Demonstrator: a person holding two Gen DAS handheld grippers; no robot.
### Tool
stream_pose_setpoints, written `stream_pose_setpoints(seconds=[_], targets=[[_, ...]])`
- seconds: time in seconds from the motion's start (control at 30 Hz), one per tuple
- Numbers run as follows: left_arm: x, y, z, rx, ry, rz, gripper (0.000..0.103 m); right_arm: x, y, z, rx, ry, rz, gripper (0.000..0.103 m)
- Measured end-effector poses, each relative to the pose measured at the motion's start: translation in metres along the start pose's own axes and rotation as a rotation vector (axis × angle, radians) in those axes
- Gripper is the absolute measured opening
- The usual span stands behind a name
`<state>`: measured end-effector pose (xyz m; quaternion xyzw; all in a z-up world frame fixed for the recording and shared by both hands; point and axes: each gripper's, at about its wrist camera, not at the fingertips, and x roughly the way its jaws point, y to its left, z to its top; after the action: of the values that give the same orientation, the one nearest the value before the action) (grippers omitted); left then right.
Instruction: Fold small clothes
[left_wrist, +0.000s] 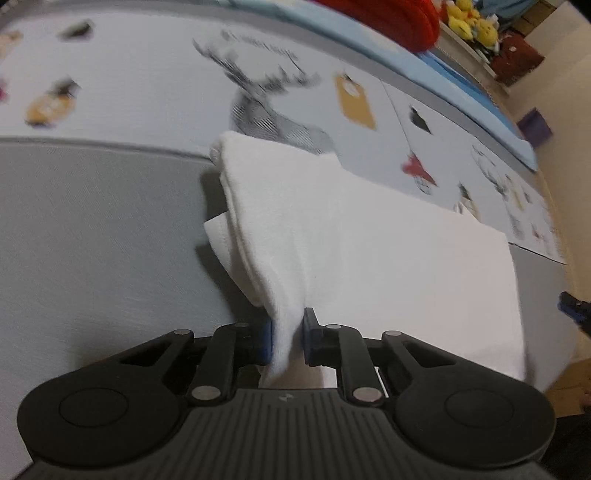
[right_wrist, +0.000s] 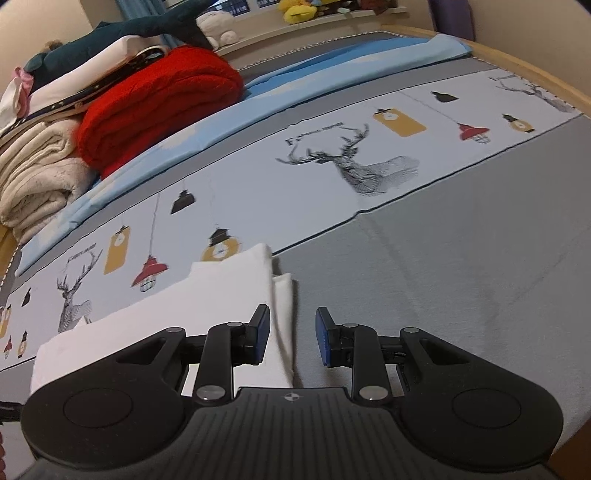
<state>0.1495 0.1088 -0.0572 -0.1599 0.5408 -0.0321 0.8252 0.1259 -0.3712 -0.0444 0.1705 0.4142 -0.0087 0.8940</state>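
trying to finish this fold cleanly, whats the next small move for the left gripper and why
Probably carry the pinched edge across. The left gripper is clamped on a raised edge of the white garment, which lies partly folded on the bed cover; the right gripper is open beside it.

The bed is seen from close above in 2 steeply downward wrist views, each taken along the fingers of its own gripper, left (left_wrist: 288, 339) and right (right_wrist: 291, 338), and the white garment (left_wrist: 369, 240) and the deer-print sheet (right_wrist: 369, 166) are shared by both.
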Motion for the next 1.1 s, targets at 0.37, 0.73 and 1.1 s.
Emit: stream_pose_setpoints(seconds=[0.37,0.73,1.1], targets=[[-0.048,0.028,-0.007,0.075,-0.037,0.355,0.017,0.014,0.060,-0.009,-0.112,0.015,0.065,0.028],[-0.072,-0.069,0.009,0.003,-0.136,-0.110,0.016,0.012,0.056,-0.006,-0.106,0.018,0.092,0.028],[-0.053,-0.177,0.015,0.061,-0.213,-0.396,0.044,0.015,0.060,-0.009,-0.160,0.025,0.077,0.028]])
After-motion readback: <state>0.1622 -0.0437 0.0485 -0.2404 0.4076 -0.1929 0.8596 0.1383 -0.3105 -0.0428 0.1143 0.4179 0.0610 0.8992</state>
